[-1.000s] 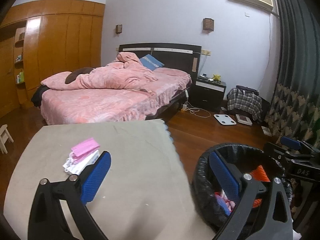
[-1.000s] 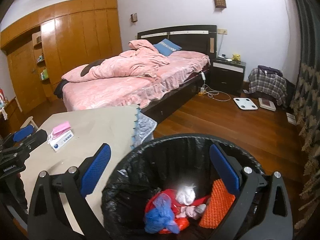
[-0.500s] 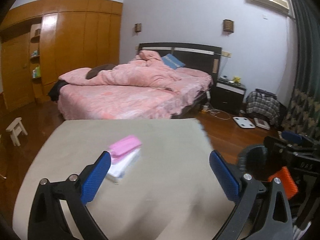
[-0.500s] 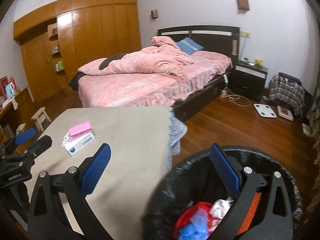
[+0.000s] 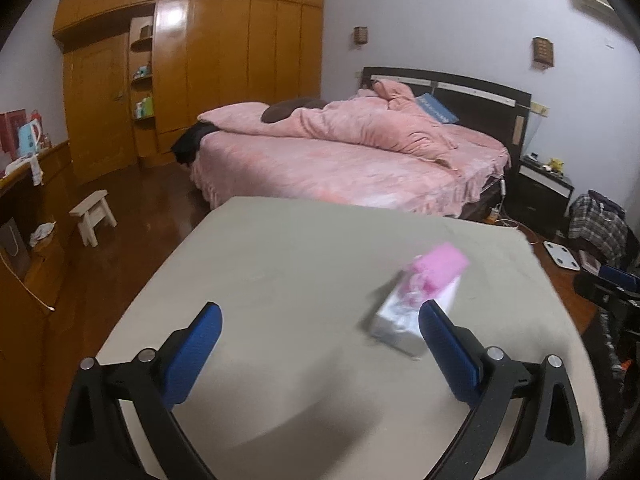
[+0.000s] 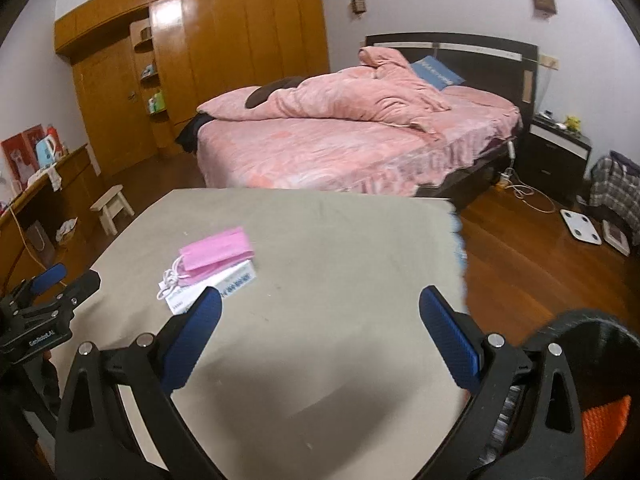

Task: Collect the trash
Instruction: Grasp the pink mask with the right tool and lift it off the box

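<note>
Left gripper [image 5: 320, 332]: fingers spread wide, empty, over the desk [image 5: 280, 264]. Right gripper [image 6: 320, 320]: fingers likewise wide, nothing between them. Bin [image 6: 600, 380]: black-lined, beside the desk's right edge, orange item inside. Masks [image 6: 218, 250]: pink, stacked on a white box [image 6: 224, 284] lying flat on the desk, just beyond the right gripper's left finger; in the left view the box is blurred, print unreadable. Stool [image 6: 112, 206]: on wooden floor, left. Bed [image 6: 340, 140]: pink bedding, far side.
</note>
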`<state>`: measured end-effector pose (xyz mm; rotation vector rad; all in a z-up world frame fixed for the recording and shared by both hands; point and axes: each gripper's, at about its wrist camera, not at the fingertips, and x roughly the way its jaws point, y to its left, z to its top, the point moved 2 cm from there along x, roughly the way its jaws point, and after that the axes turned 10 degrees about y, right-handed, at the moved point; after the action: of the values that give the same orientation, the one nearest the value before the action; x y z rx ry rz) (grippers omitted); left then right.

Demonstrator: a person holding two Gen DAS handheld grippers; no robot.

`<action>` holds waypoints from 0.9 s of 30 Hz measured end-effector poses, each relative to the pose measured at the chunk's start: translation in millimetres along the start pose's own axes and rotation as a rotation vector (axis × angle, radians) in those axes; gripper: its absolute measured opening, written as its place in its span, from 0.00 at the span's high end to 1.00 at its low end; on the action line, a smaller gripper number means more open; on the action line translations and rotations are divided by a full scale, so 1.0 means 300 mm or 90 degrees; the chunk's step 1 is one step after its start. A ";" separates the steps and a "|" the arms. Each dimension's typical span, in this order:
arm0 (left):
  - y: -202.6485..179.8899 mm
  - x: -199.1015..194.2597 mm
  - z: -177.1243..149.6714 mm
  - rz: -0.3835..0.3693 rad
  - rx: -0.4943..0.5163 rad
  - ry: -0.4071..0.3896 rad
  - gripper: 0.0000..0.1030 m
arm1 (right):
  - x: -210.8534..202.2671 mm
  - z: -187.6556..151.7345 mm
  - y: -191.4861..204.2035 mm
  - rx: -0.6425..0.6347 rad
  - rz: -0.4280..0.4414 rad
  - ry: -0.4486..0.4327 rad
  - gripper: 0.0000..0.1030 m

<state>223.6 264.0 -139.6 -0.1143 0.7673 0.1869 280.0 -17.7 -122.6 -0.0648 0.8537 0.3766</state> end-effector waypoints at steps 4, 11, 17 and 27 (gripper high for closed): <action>0.055 0.033 -0.003 0.012 -0.002 0.005 0.06 | 0.091 0.030 0.080 -0.004 0.022 0.011 0.06; 0.117 0.062 -0.004 0.026 -0.007 0.009 0.06 | 0.216 0.072 0.224 -0.027 0.054 0.034 0.06; 0.178 0.078 -0.016 0.032 -0.023 0.015 0.06 | 0.301 0.077 0.320 -0.055 0.053 0.063 0.06; 0.189 0.089 -0.031 0.025 -0.035 0.020 0.06 | 0.314 0.031 0.275 -0.070 -0.002 0.105 0.06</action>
<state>224.3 321.1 -167.0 -0.1549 0.7957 0.2451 313.9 89.1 -179.0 -0.2011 0.9945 0.4191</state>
